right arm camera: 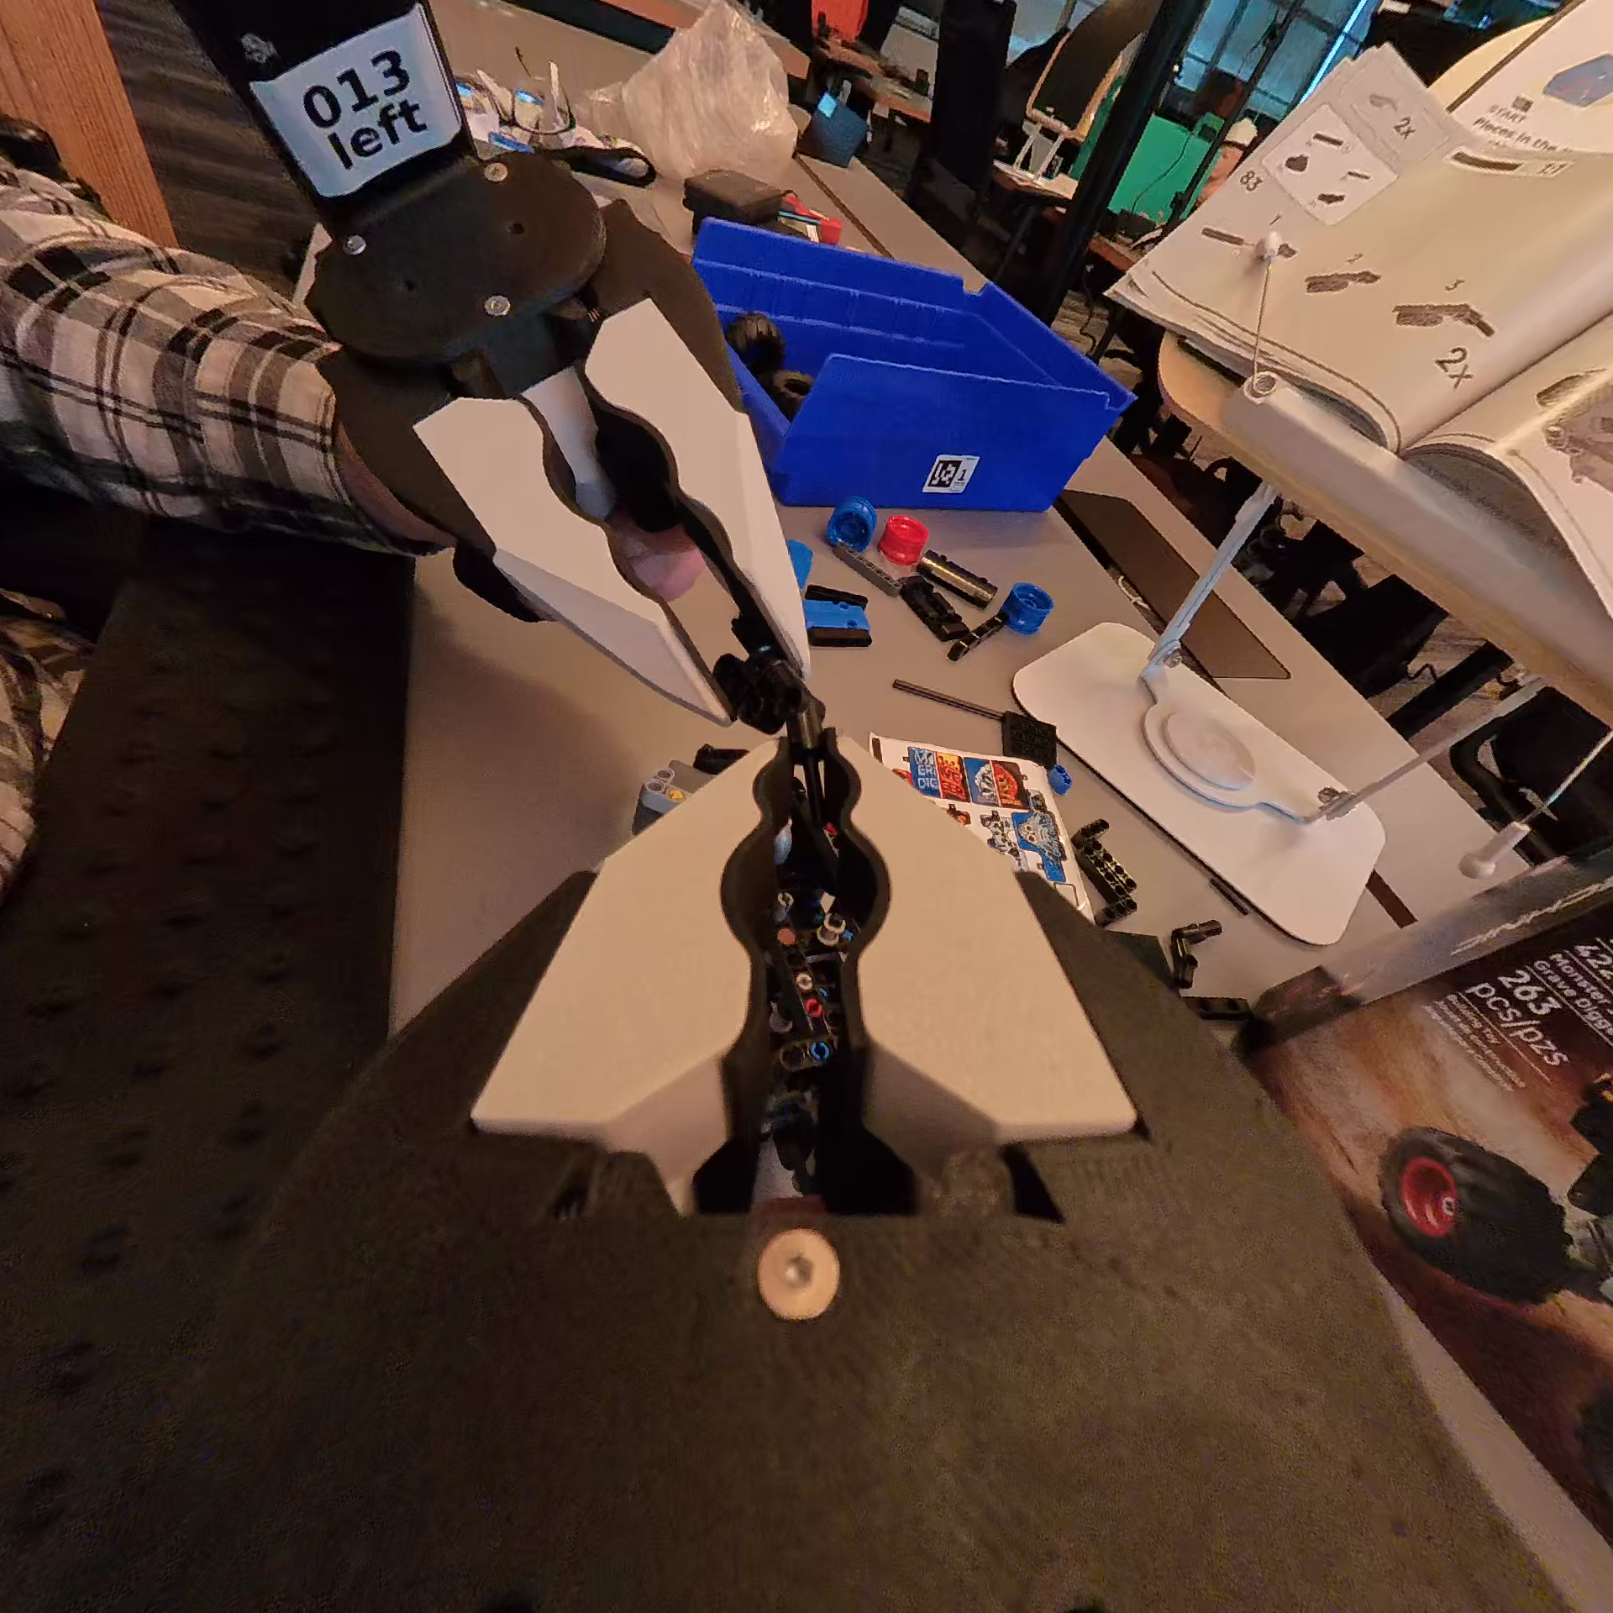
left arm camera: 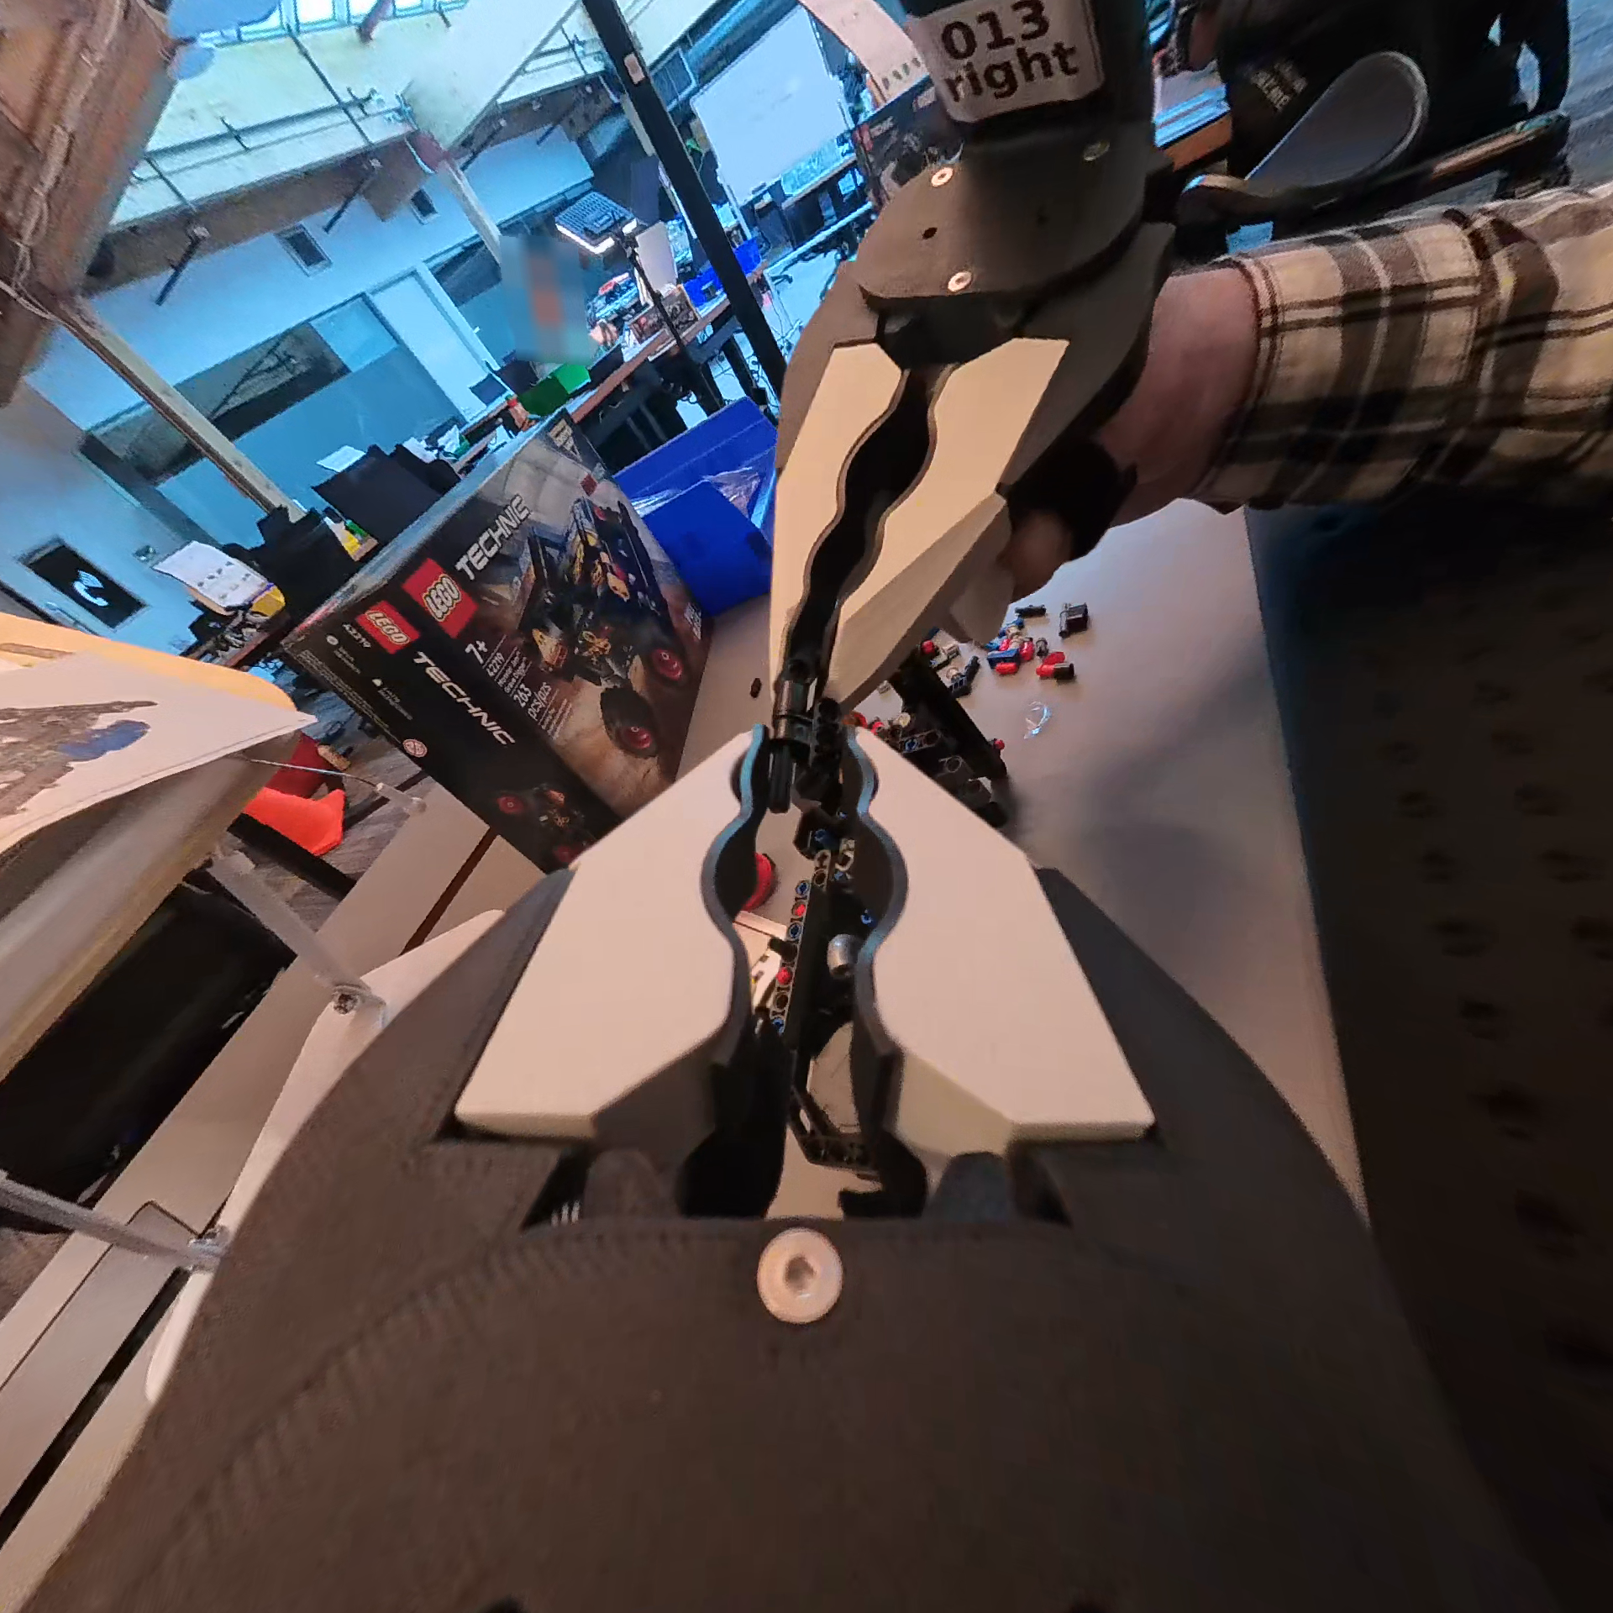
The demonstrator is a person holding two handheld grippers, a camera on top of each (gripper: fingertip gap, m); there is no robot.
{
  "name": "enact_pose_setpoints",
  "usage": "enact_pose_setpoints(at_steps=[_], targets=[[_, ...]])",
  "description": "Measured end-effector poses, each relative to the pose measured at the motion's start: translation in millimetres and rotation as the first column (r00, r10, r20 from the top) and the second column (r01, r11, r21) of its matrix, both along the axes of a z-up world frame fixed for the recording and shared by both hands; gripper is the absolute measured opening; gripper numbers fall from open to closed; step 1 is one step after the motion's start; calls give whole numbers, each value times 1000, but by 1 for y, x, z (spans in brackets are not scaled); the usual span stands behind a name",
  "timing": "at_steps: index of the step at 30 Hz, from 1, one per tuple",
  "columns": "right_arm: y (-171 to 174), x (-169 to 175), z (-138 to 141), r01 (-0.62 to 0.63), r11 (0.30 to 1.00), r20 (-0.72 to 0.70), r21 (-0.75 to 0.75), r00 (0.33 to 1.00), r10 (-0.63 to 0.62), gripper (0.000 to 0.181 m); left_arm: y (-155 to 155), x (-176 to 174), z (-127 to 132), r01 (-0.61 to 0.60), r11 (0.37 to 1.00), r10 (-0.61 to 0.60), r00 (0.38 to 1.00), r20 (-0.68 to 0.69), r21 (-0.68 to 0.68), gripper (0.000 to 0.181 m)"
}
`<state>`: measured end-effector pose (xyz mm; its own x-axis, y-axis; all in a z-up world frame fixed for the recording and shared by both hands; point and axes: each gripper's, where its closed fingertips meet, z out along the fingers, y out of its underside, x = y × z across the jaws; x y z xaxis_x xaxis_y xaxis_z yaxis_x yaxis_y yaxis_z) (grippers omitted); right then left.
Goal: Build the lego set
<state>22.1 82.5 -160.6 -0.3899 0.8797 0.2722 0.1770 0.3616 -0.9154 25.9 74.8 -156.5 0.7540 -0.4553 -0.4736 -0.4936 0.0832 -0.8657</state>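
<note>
Grey worktop [right arm camera: 541, 785]: left gripper [left arm camera: 807, 751] pinches black assembly [left arm camera: 816, 908]; right gripper [right arm camera: 807, 751] pinches black pin [left arm camera: 792, 689] against it; blue bin [right arm camera: 916, 419] at far edge.

An open workshop-like lab: long worktables [left arm camera: 663, 349], parts bins [right arm camera: 916, 436], light stands [left arm camera: 602, 218] and exposed ceiling beams [left arm camera: 262, 131].

My left tool [left arm camera: 807, 768] covers most of the black frame [left arm camera: 816, 943] it grips, showing only a strip through the gap. The product box [right arm camera: 1484, 1161] runs off the right edge. Loose small parts [left arm camera: 1030, 650] on the bench [left arm camera: 1161, 785] are too tiny to identify.
</note>
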Motion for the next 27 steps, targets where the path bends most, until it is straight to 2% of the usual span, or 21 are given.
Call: enact_pose_setpoints(at_steps=[7,15,23,27], targets=[[2,1,-2,1,1000,-9,5,1000,-1,5,1,2,-4,13,1000,-12,1000,11,-29,13],[7,2,-7,32,995,-4,91,999,-32,4,3,1,-8,27,997,-23,998,55,-74,13],[13,1,-9,61,995,17,77,998,-62,4,7,-1,-10,9,997,-4,998,61,-76,14],[19,1,-8,81,996,16,30,997,-82,4,9,-7,-7,-16,997,22,996,83,-72,24]])
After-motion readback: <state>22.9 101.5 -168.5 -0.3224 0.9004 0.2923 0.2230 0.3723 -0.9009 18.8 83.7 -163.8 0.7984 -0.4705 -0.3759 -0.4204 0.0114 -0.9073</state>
